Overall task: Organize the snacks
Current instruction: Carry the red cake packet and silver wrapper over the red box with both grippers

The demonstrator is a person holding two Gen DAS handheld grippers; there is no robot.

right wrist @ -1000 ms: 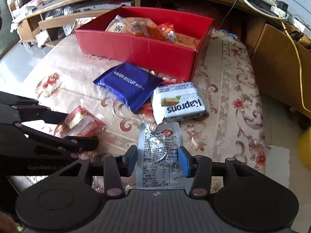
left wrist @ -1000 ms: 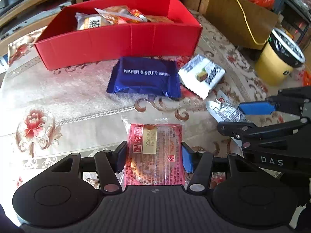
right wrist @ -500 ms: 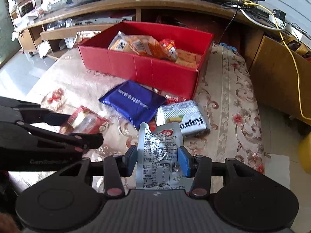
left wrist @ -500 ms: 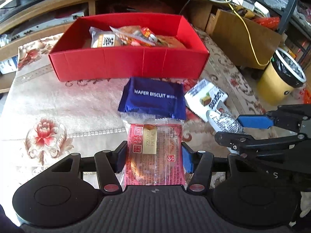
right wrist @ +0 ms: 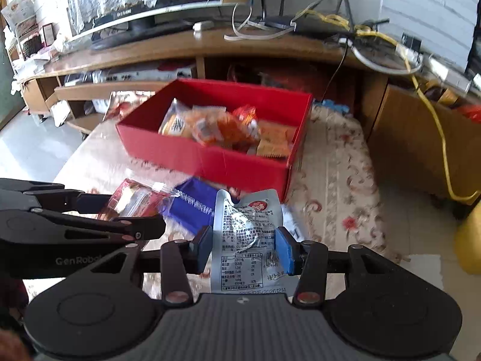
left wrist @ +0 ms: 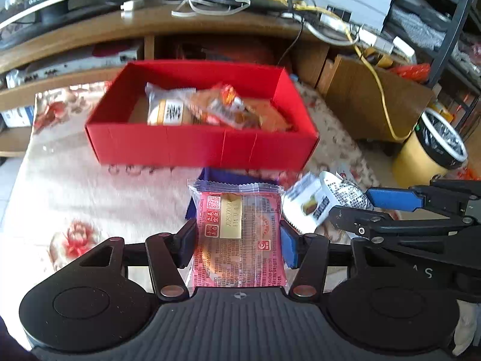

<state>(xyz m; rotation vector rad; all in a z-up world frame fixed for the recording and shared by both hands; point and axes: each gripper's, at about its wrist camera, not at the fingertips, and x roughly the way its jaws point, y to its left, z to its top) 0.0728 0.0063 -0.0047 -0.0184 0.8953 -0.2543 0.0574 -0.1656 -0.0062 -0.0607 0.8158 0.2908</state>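
Left wrist view: left claw (left wrist: 237, 240) gripping pink packet (left wrist: 239, 240), right claw (right wrist: 245, 248) pinching silver pouch (right wrist: 248, 240), several snacks filling red box (left wrist: 204, 150) upper centre, blue wafer pack (right wrist: 192, 204) waiting on desk (left wrist: 90, 186).

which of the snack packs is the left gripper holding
The red pack with the gold label, clamped in the left gripper. The silver pouch is in the right gripper.

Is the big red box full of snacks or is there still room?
Still room. The open red cardboard box holds a few wrapped snacks piled toward the middle and right, and bare brown floor shows at its left end.
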